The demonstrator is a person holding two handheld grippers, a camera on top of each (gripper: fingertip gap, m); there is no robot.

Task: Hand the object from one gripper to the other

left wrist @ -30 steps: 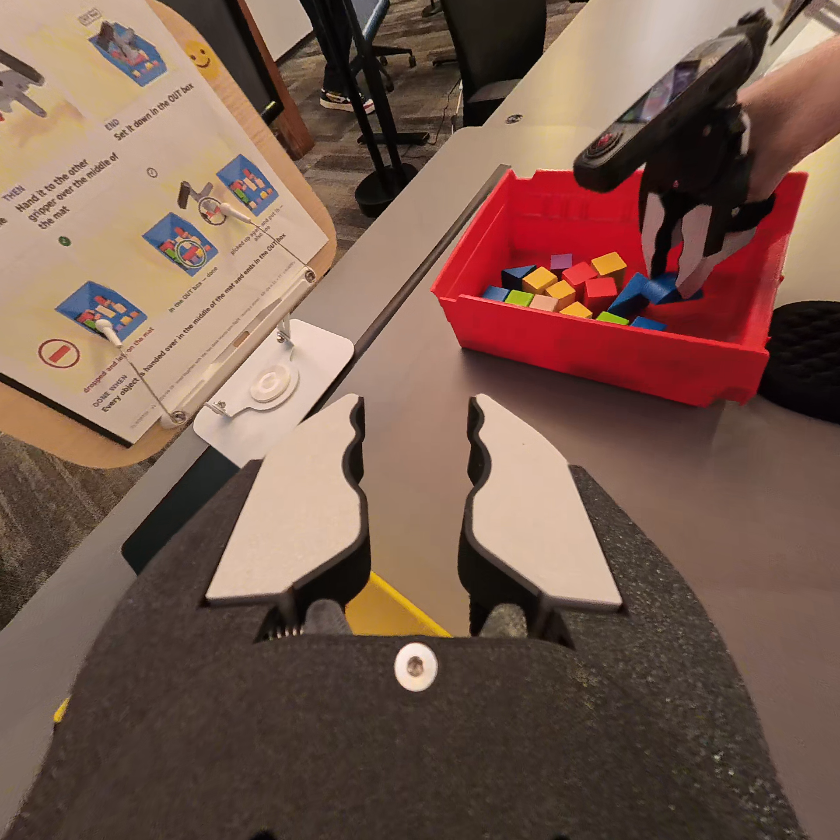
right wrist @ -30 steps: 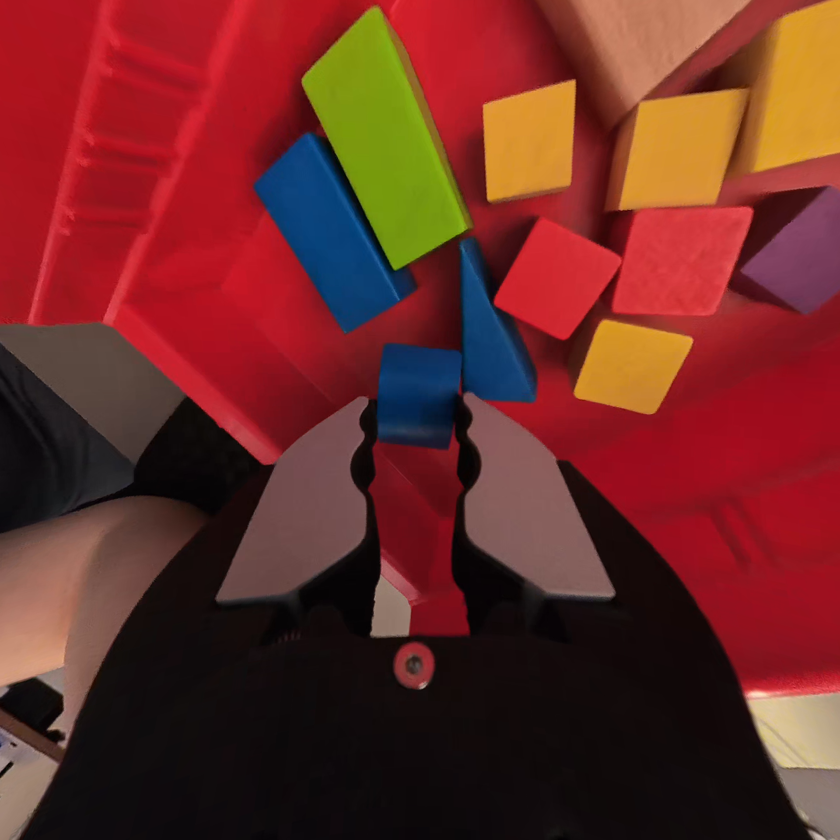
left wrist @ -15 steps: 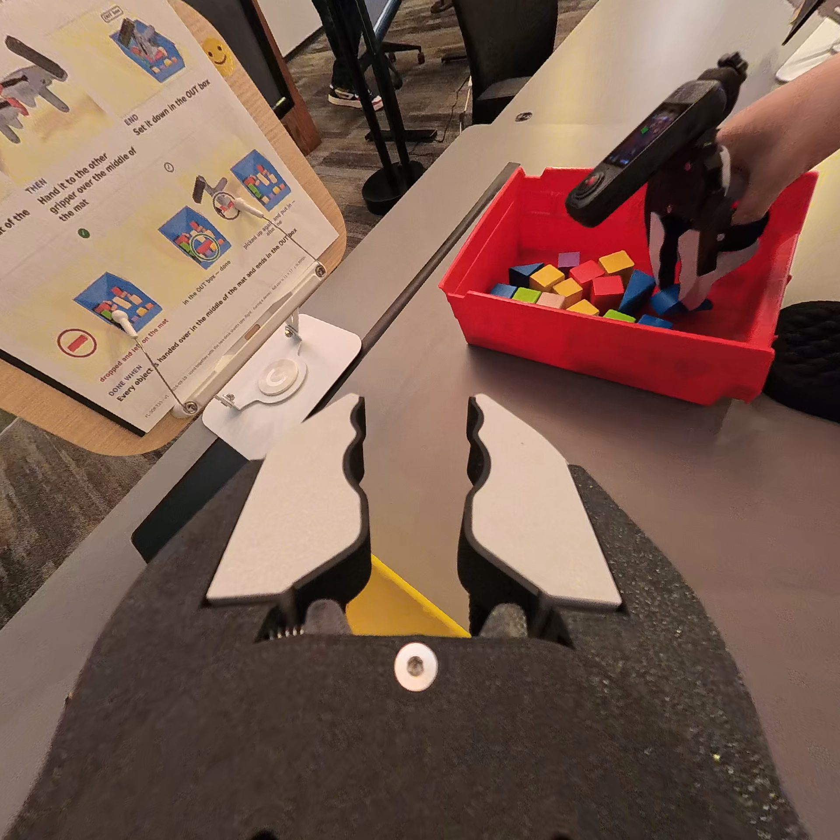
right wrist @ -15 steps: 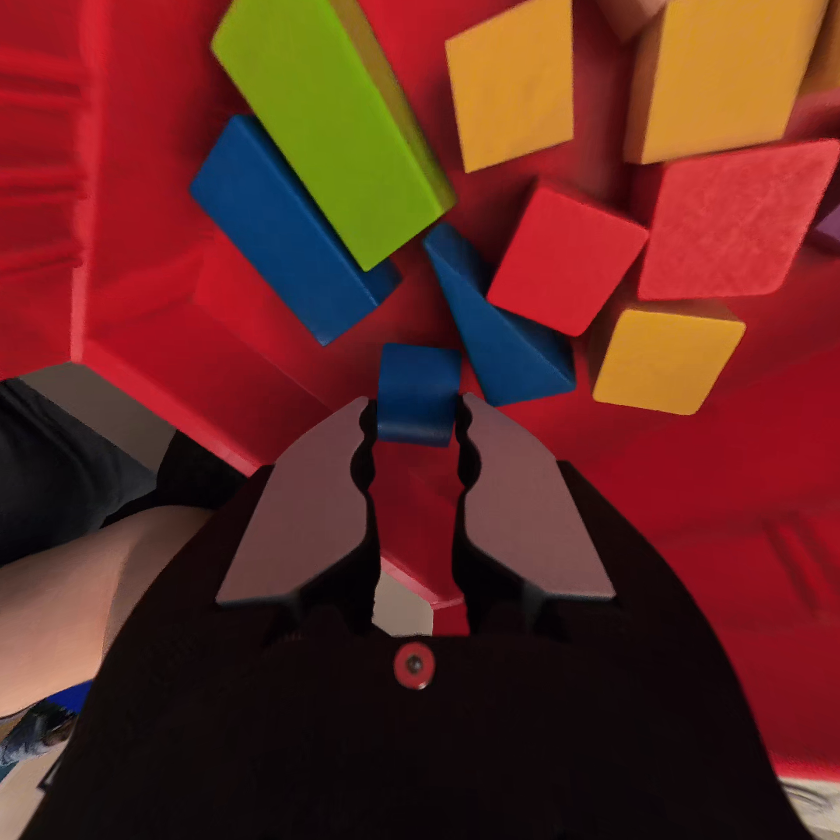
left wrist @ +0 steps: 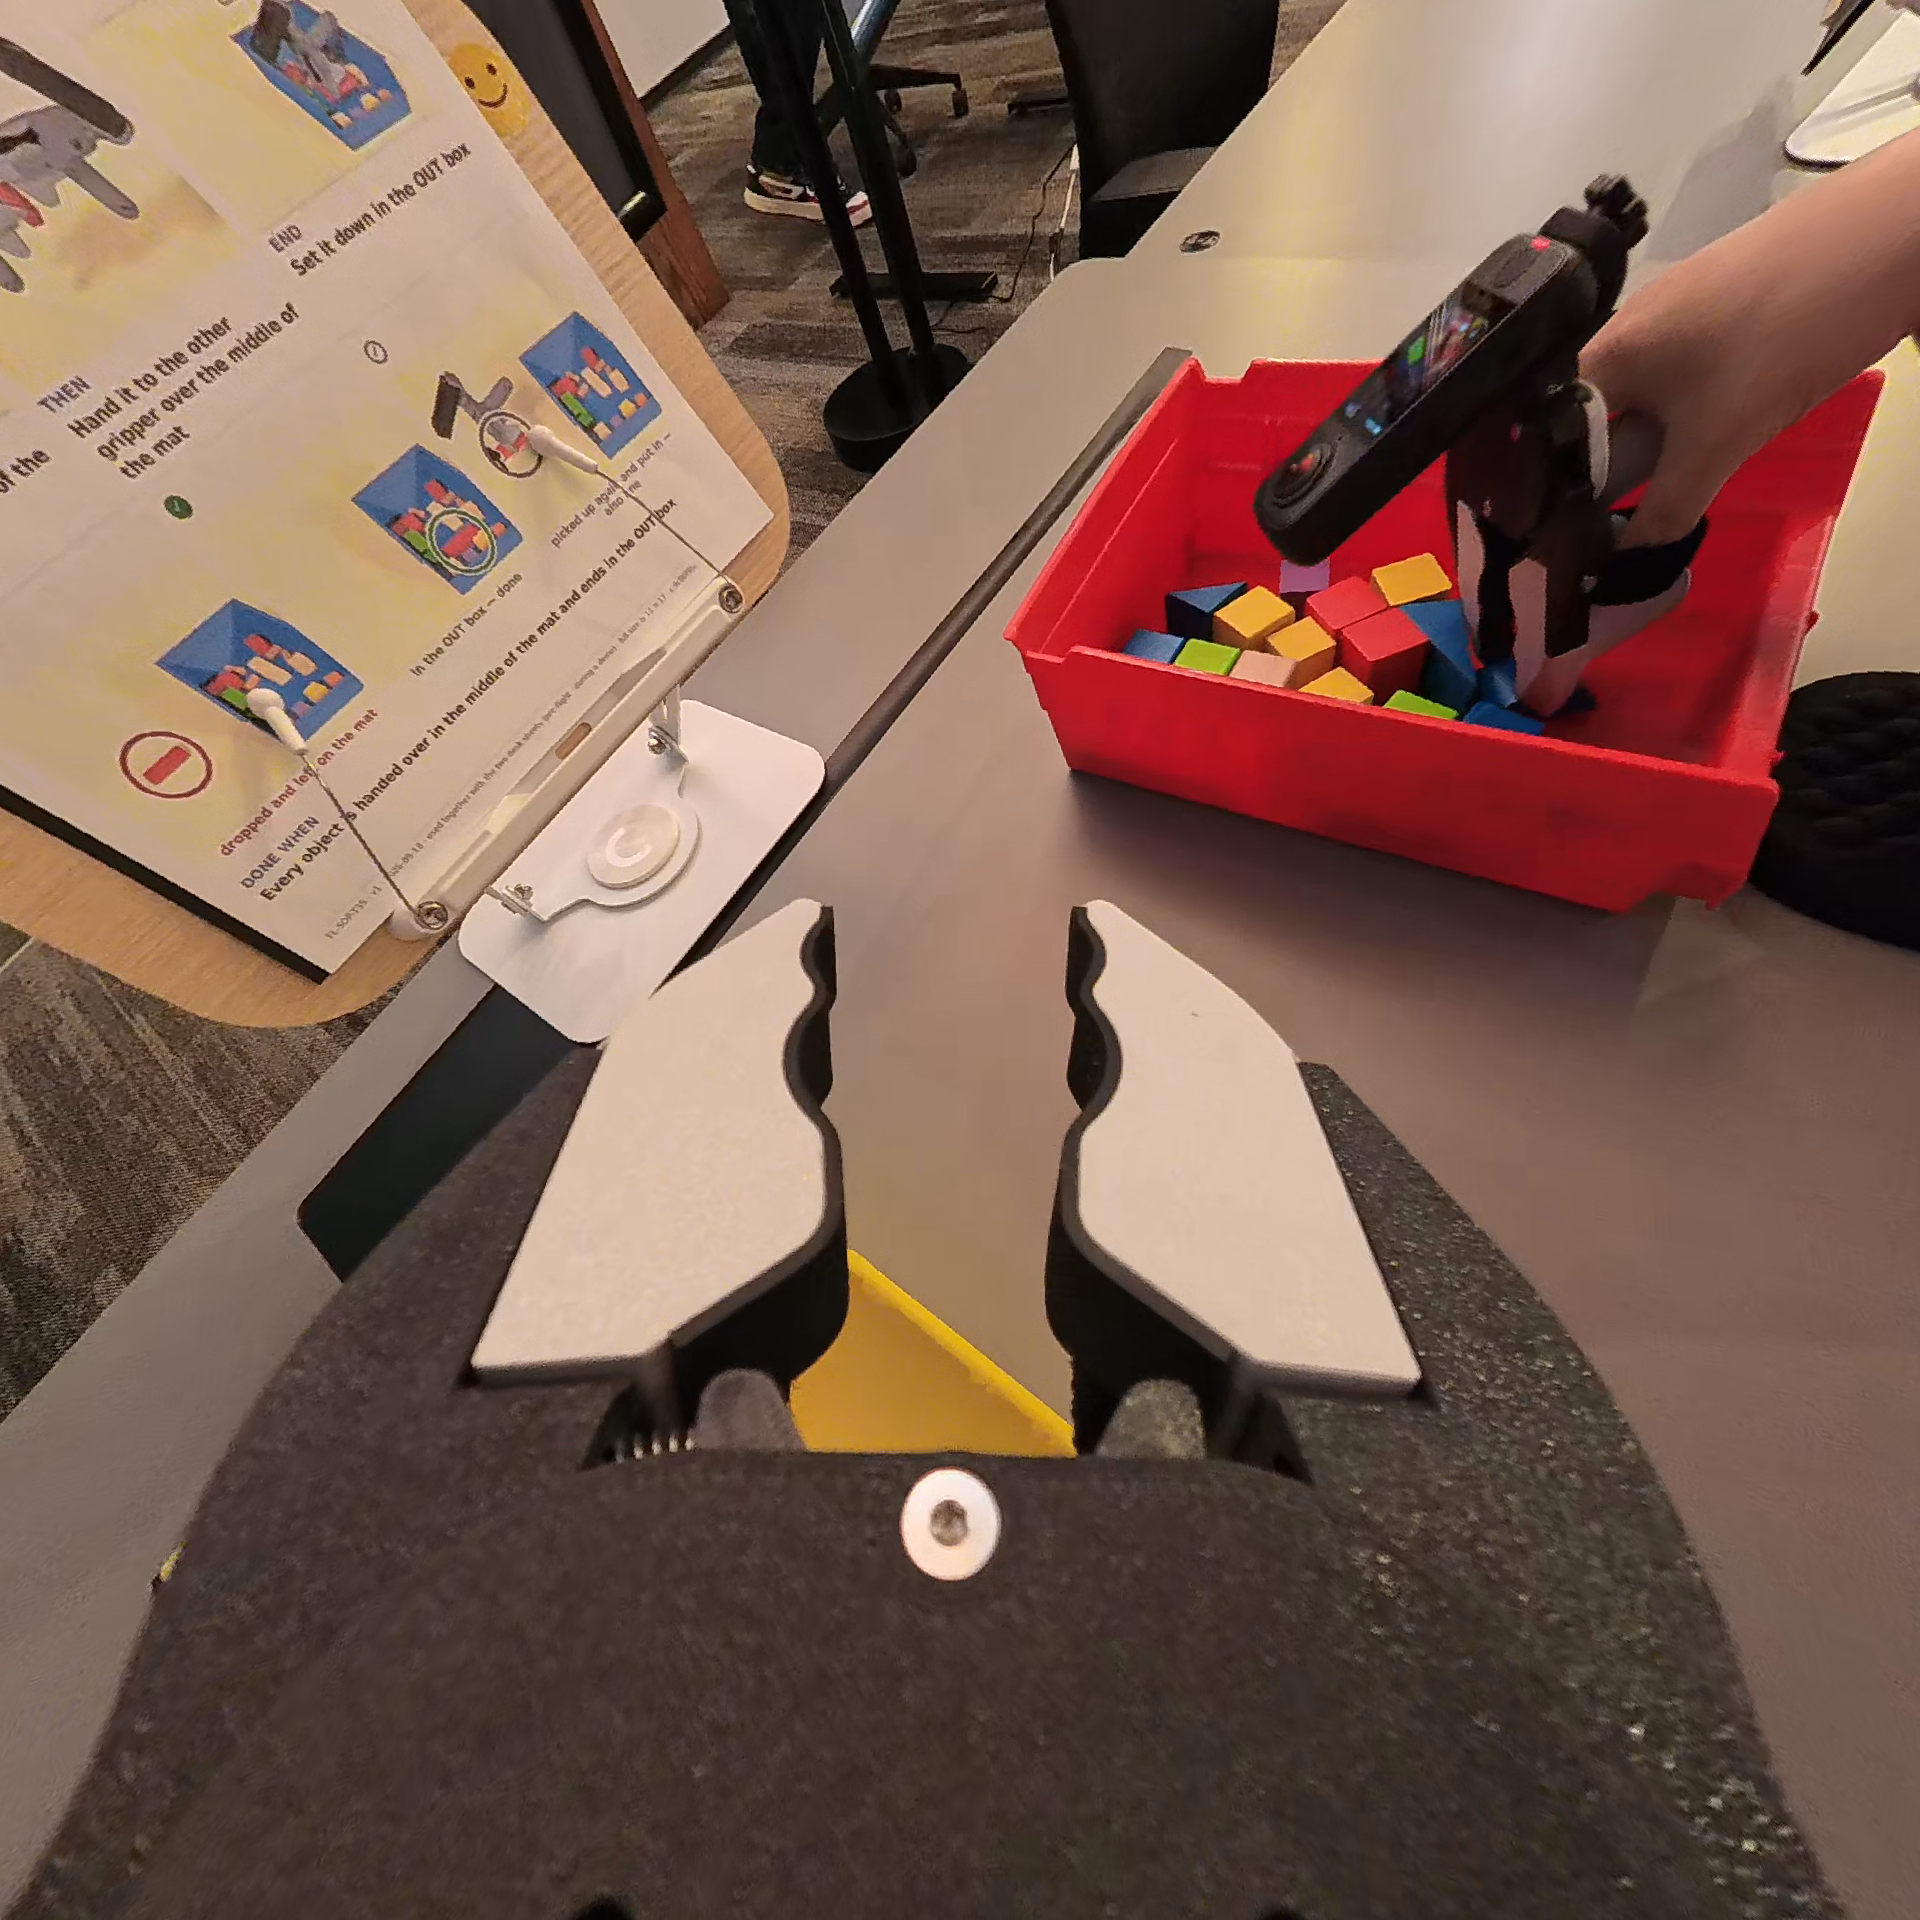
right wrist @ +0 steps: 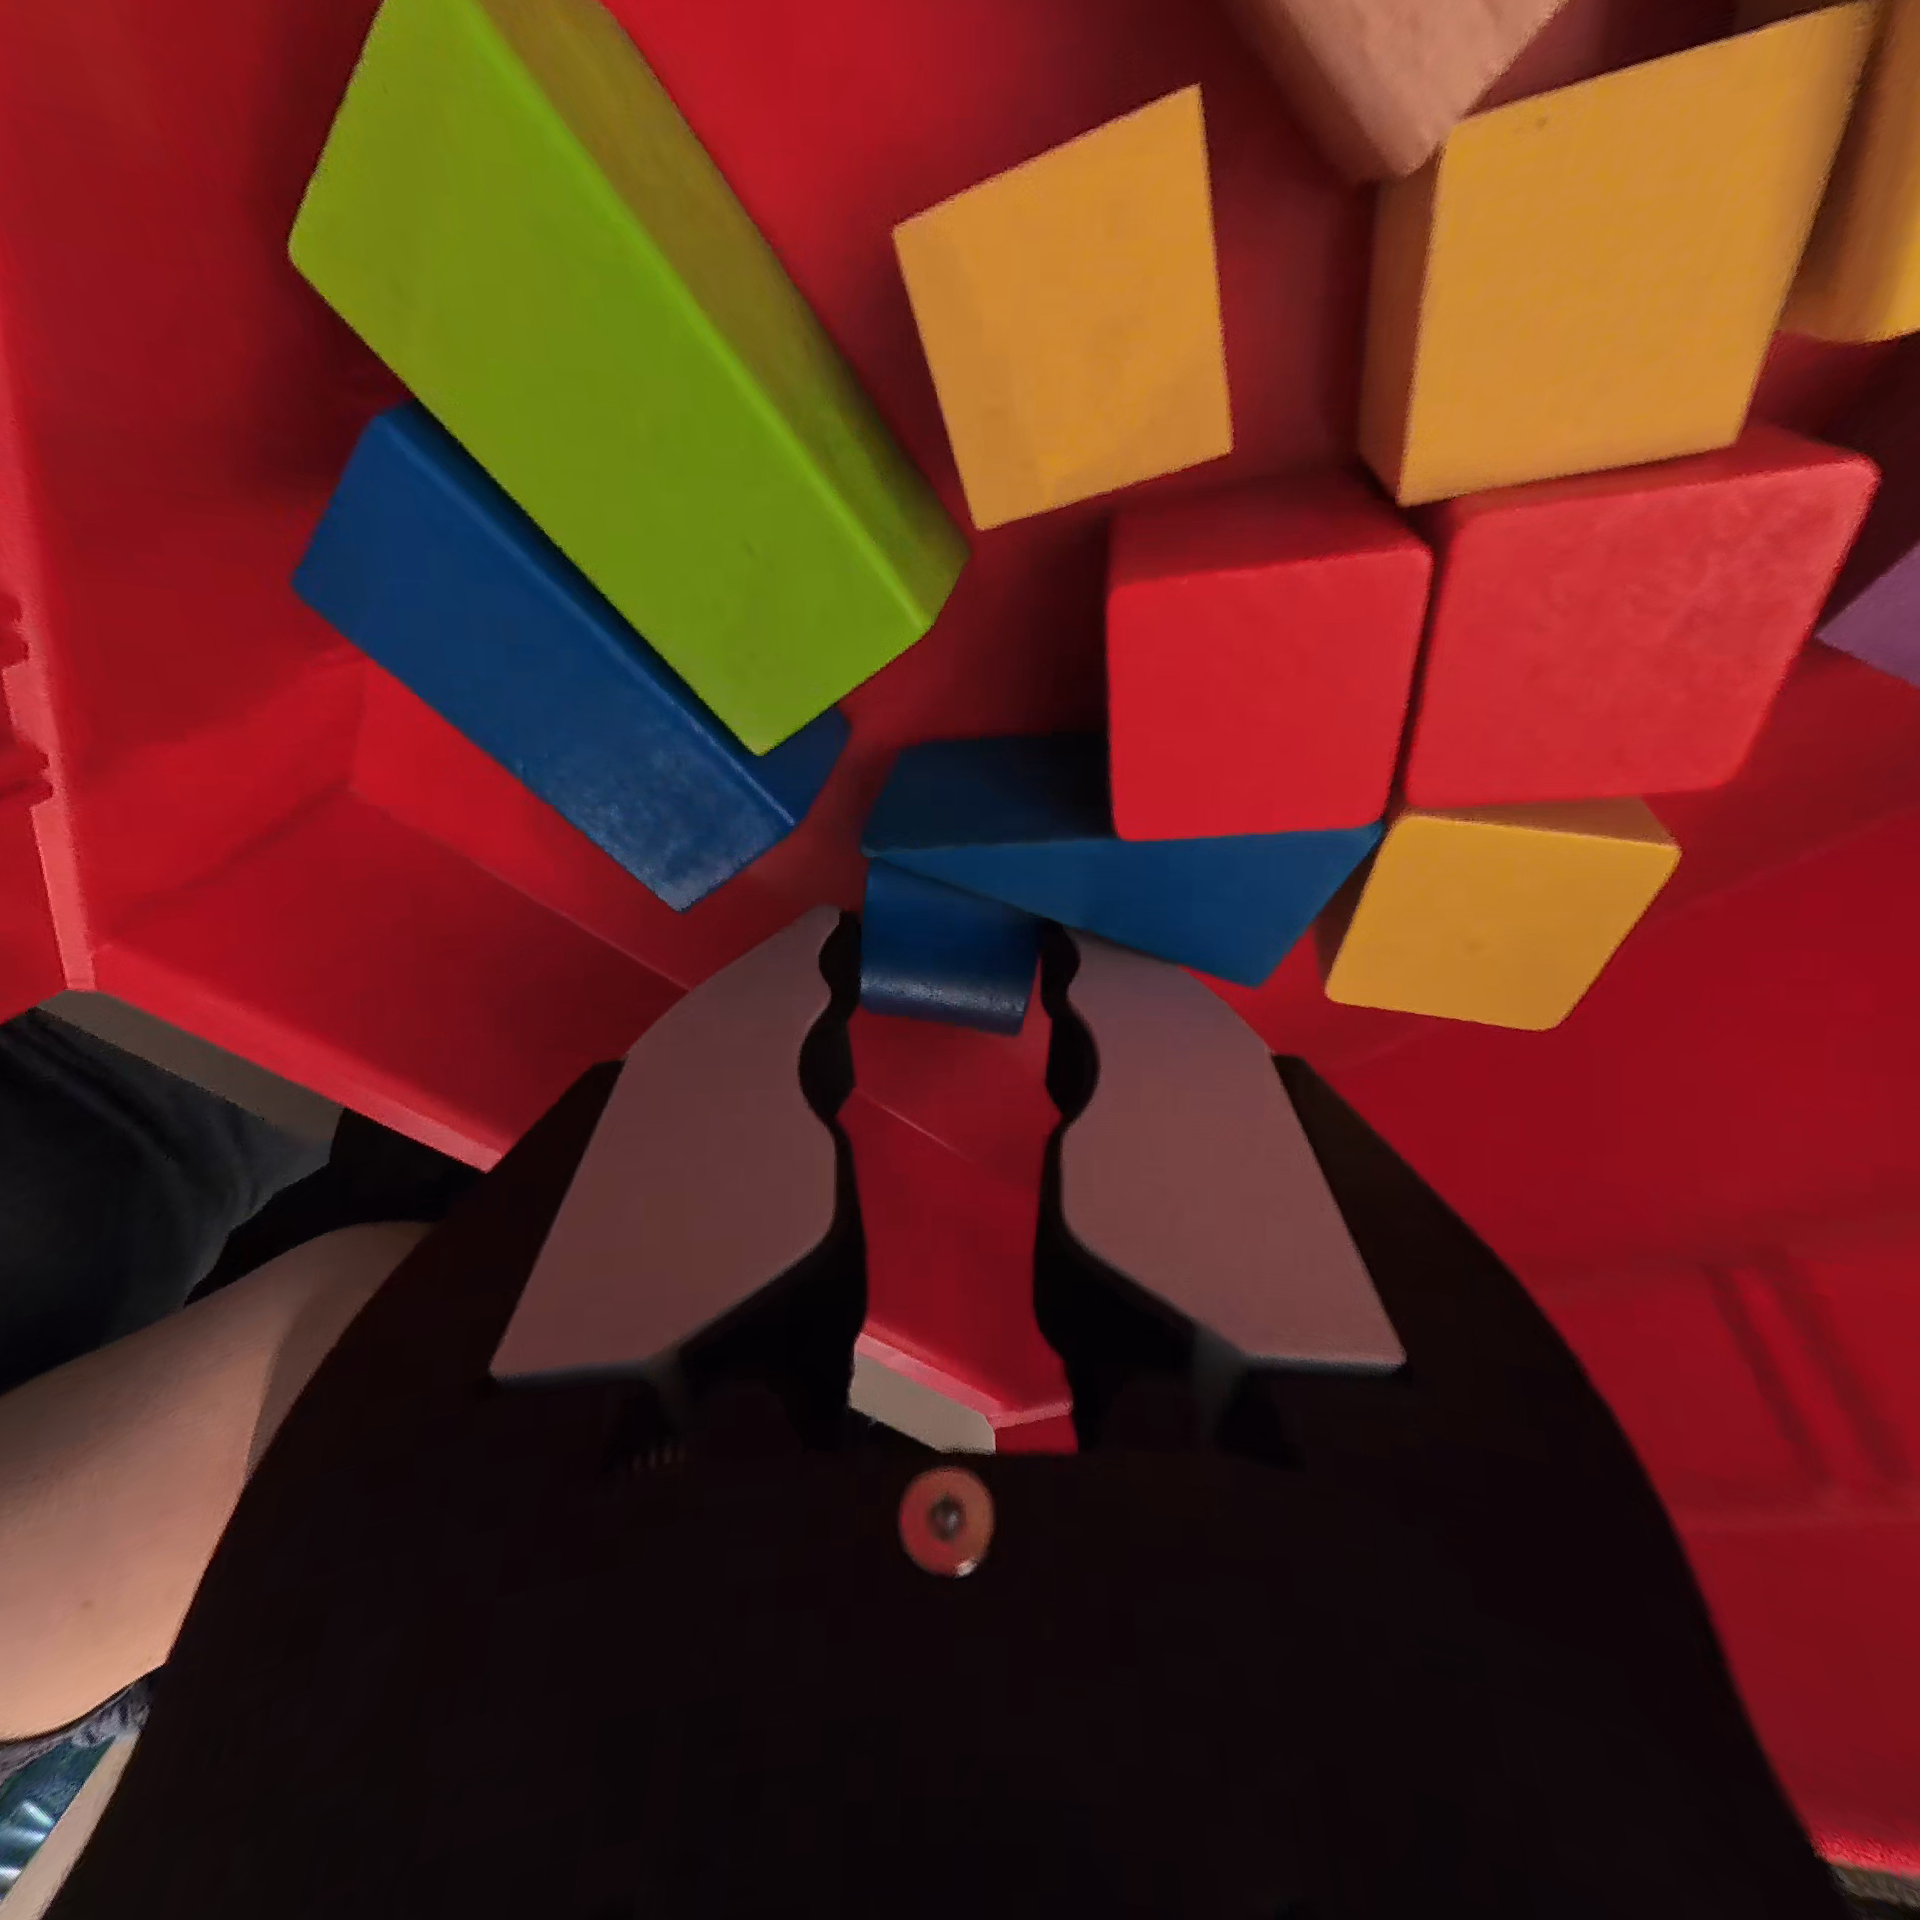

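Note:
My right gripper (right wrist: 945,925) is shut on a small blue block (right wrist: 940,961), held at its fingertips low inside the red bin (right wrist: 260,935). A blue wedge (right wrist: 1122,894) lies right against the held block. In the left wrist view the right gripper (left wrist: 1538,696) reaches down into the red bin (left wrist: 1403,790), held by a person's hand. My left gripper (left wrist: 948,920) is open and empty above the grey table (left wrist: 1351,1091), well short of the bin.
The bin holds several loose blocks: a green one (right wrist: 623,395), a long blue one (right wrist: 540,665), red and yellow cubes. An instruction sheet on a stand (left wrist: 312,468) is at the left. A black mat (left wrist: 1860,800) lies right of the bin. A yellow edge (left wrist: 914,1371) shows under my left gripper.
My right gripper has gone lower into the bin with the small blue block still in it; the blocks look nearer and the blue wedge has turned against it. My left gripper has barely moved.

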